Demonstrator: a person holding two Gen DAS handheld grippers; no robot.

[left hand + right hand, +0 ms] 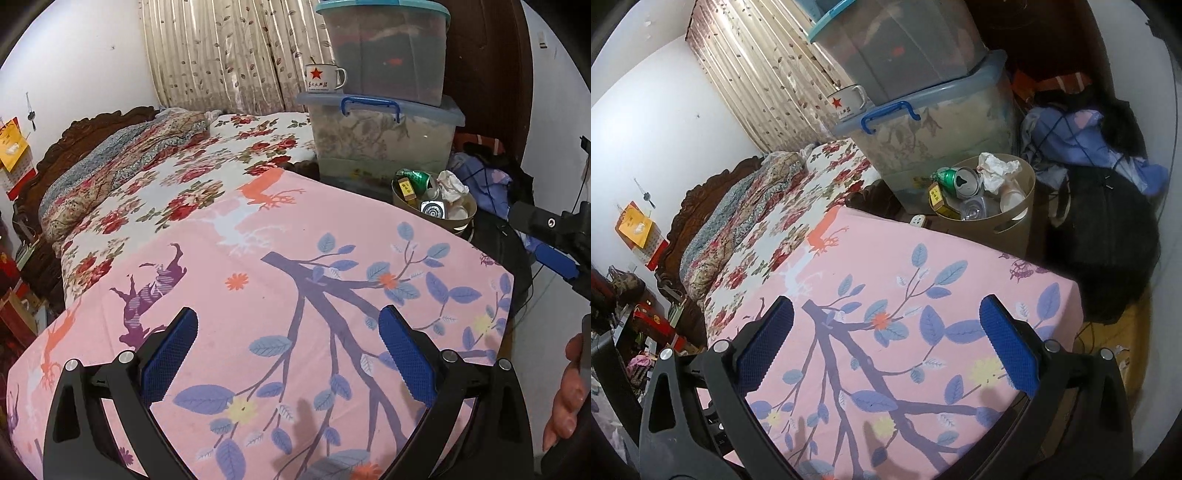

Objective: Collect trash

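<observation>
A beige trash bin (461, 221) (1015, 218) stands on the floor past the far edge of the pink leaf-print cloth (295, 258) (905, 295). It holds a green can (417, 179) (955, 179), crumpled white paper (452, 184) (995, 168), a yellow box (405, 188) (938, 195) and clear plastic cups. My left gripper (288, 332) is open and empty above the cloth. My right gripper (886, 332) is open and empty above the cloth; it also shows at the right edge of the left wrist view (554, 258).
Two stacked plastic storage boxes (384, 133) (942, 122) stand behind the bin, with a red-star enamel mug (325, 77) (847, 101) on the lower lid. A floral bed (184, 166) lies to the left. Dark bags and clothes (1100, 221) pile to the right.
</observation>
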